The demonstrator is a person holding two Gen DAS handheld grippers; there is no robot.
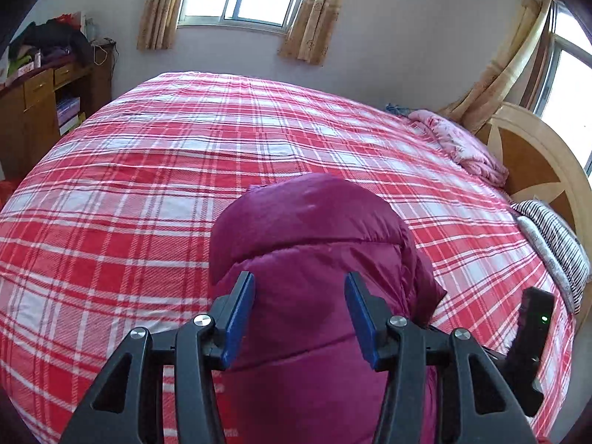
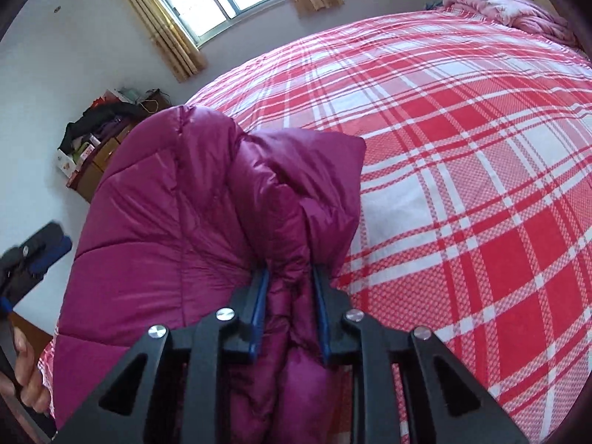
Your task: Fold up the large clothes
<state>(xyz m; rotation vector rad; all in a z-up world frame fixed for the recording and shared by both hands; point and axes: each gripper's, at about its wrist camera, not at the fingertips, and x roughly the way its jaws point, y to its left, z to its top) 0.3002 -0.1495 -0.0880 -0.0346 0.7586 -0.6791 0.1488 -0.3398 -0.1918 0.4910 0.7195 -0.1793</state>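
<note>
Between my right gripper's (image 2: 289,277) blue pads, low in the middle of the right wrist view, a thick bunched ridge of the magenta down jacket (image 2: 177,214) is pinched tight, the fabric puckering where the pads press in. My left gripper (image 1: 299,296), at the bottom centre of the left wrist view, stands with its pads spread apart over the same jacket (image 1: 314,244), gripping nothing; I cannot tell whether either pad brushes the cloth. Outward from there the jacket rises as a puffy mound in the lower middle of both views, lying on the red-and-white plaid bedspread (image 2: 462,170) near the bed's close edge. I judge it light but bulky: quilted, springy and slick-shelled, so a shallow pinch will likely slide off and any fold will want to puff open again. Better to take a deep bite at a seam or hem, where layers bunch. A pink quilt (image 1: 455,140) lies crumpled at right of the left view, a striped pillow (image 1: 555,236) below it, and a wooden cabinet (image 1: 40,103) stands at far left.
</note>
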